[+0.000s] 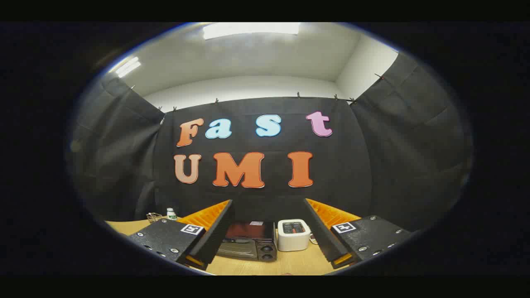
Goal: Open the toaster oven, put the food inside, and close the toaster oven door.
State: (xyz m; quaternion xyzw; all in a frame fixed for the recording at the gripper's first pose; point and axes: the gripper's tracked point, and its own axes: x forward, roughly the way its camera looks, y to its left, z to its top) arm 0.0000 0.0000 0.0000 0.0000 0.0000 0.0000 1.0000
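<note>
Counter (265, 265) wooden, carries everything. Toaster oven (248, 244) straight ahead of claw (265, 231), framed between its fingers, apart from them, door shut, long axis crosswise. White toaster (293, 235) just beside it. Claw spread wide, holding nothing. Food not identifiable.

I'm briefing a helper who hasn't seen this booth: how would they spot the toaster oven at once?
Start at the wooden table in front of the black cloth wall. The toaster oven sits on it, beyond the open gripper, whose jaws stand wide apart with nothing between them. It is the dark, low box with a closed glass door and two knobs, left of the white toaster.
</note>
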